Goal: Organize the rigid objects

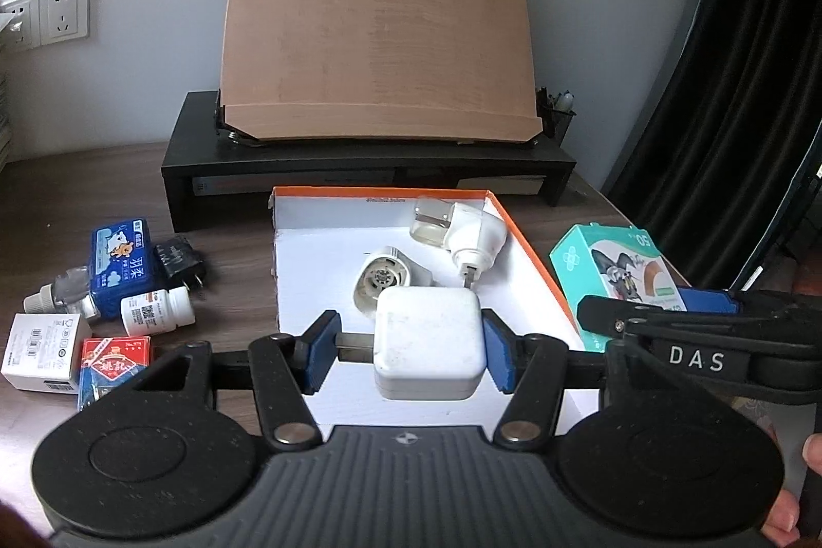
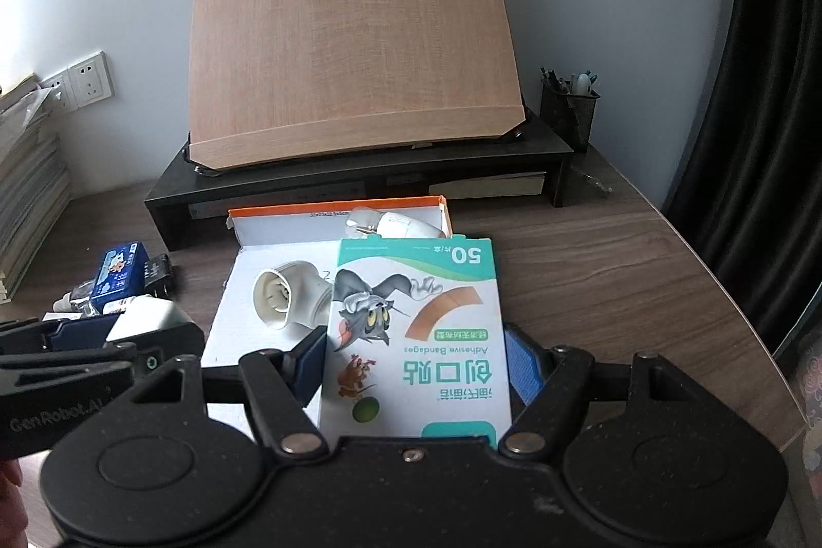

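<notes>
The white square plastic charger block [image 1: 429, 345] hangs above the near part of the orange-rimmed white cardboard tray [image 1: 524, 240], pinched between the left gripper's [image 1: 408, 350] jaws; the right gripper's [image 2: 416, 365] jaws clamp the teal-and-white cardboard bandage box [image 2: 416, 332] over the tray's right edge. Best to lower each level, clear of the two white plug adapters [image 1: 385, 281]; open room lies near; the dark wooden counter [image 2: 591, 270] stays bare rightward.

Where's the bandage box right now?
The bandage box is clamped in the right gripper, hovering over the right side of the orange-rimmed tray, beside the round white plug.
</notes>
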`<state>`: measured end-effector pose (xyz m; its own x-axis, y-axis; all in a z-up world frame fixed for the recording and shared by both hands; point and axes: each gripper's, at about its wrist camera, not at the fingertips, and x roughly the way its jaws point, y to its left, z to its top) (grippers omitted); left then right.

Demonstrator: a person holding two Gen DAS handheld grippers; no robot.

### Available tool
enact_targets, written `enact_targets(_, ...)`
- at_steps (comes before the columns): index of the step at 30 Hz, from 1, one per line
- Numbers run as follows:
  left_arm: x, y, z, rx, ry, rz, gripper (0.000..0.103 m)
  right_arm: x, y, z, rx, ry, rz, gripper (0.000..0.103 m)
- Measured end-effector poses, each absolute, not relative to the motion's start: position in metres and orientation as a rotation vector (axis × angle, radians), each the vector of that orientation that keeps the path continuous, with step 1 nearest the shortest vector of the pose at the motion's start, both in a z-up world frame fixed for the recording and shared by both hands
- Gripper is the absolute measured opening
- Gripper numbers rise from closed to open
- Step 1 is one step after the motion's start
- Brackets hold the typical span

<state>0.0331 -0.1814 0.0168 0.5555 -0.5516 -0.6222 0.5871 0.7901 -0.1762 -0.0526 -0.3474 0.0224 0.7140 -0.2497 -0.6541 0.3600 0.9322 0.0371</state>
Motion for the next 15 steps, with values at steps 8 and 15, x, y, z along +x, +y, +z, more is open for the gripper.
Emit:
enact_targets(8,0.032,-0.181,0.018,0.052,0.724,-0.644,0.058,-0.046,-0.347,0.020,0.158,0.707,-0.309,0.084)
enact_targets(15,0.037,-0.178,0.017,0.047,0.731,-0.616,0.058,-0.036,-0.344,0.018,0.149,0.718,-0.282,0.084)
